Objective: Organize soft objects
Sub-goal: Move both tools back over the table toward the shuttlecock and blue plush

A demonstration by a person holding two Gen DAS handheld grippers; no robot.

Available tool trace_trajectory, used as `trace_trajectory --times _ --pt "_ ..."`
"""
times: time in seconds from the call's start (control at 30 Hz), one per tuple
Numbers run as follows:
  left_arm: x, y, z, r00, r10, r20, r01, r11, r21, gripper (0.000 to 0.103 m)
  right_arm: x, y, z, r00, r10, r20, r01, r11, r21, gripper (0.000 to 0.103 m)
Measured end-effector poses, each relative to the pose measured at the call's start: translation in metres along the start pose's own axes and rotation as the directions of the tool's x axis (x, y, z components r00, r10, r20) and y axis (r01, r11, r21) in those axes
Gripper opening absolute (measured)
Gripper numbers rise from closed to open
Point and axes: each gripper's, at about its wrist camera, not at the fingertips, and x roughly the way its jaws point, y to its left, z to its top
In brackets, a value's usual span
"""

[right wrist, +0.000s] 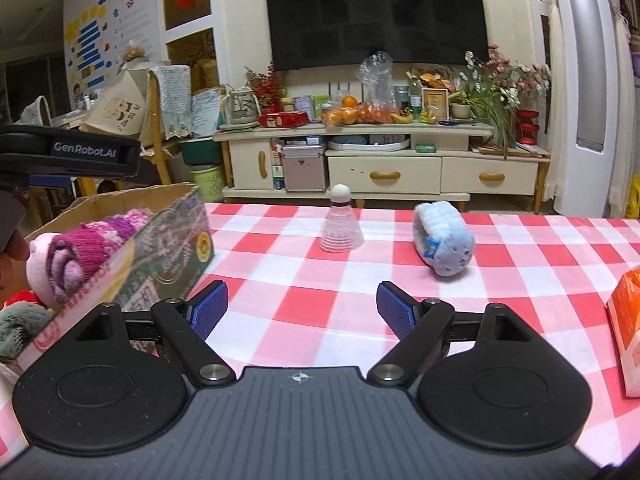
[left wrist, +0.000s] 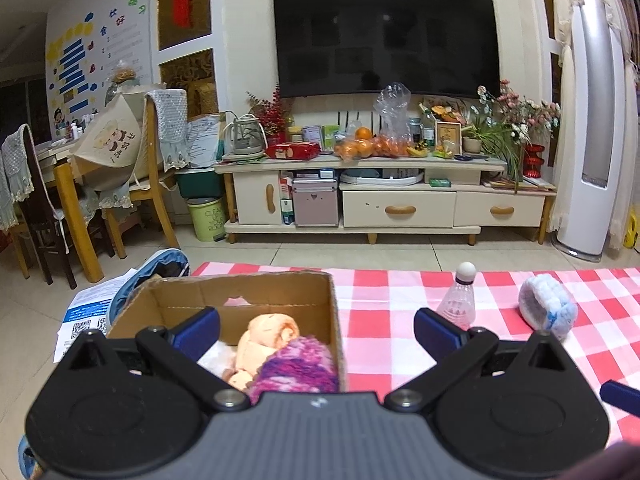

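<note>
Cardboard box (left wrist: 240,292) with its flaps open sits at the left edge of the red-and-white checked tablecloth (right wrist: 360,280), and it already holds a rolled purple-and-pink knitted piece (left wrist: 298,366) and a peach plush toy (left wrist: 264,340). My left tongs (left wrist: 316,326) hang over the box with the jaws spread wide and nothing between them, so that hand looks finished with its load. My right tongs (right wrist: 302,306) are over the bare cloth near the front edge, jaws also wide apart and empty. What remains for sorting, as I judge it, is the fluffy pale-blue rolled cloth with a white end (right wrist: 444,240), lying on its side toward the far edge of the cloth. From my right tongs it lies ahead and to the right, well apart; its long axis runs slantwise, white end to the far left and blue end nearer me on the right. My right hand is clearly the nearer one, since the left is away over the box. A clear plastic shuttlecock with a white cork tip (right wrist: 341,224) stands just left of the roll, apart from it, and I would steer clear of it. An orange packet (right wrist: 628,320) lies at the right edge.
</note>
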Motion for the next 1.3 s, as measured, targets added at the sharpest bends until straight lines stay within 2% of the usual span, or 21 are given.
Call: trace_trajectory --times 0.37,0.77,0.93,1.1,1.3 --pt "0.001 -0.031 -0.005 0.999 -0.031 -0.013 0.032 0.997 0.070 0.102 0.010 -0.020 -0.005 0.998 -0.067 0.004 0.066 0.996 0.067 0.103" --pt "-0.003 -0.059 -0.017 0.996 -0.091 -0.023 0.094 0.984 0.153 0.102 0.061 -0.077 0.000 0.984 -0.180 -0.020 0.181 0.971 0.157 0.103" --pt "0.000 -0.070 -0.021 0.991 -0.130 -0.035 0.134 0.977 0.167 0.102 0.089 -0.103 0.001 0.986 -0.165 -0.030 0.168 0.958 0.231 0.103" --pt "0.007 -0.080 -0.028 0.985 -0.163 -0.055 0.169 0.975 0.147 0.102 0.111 -0.116 0.005 0.990 -0.138 -0.021 0.139 0.959 0.246 0.103" --pt "0.020 -0.093 -0.037 0.981 -0.174 -0.084 0.185 0.972 0.143 0.102 0.136 -0.133 0.016 0.999 -0.052 -0.016 0.054 0.958 0.282 0.103"
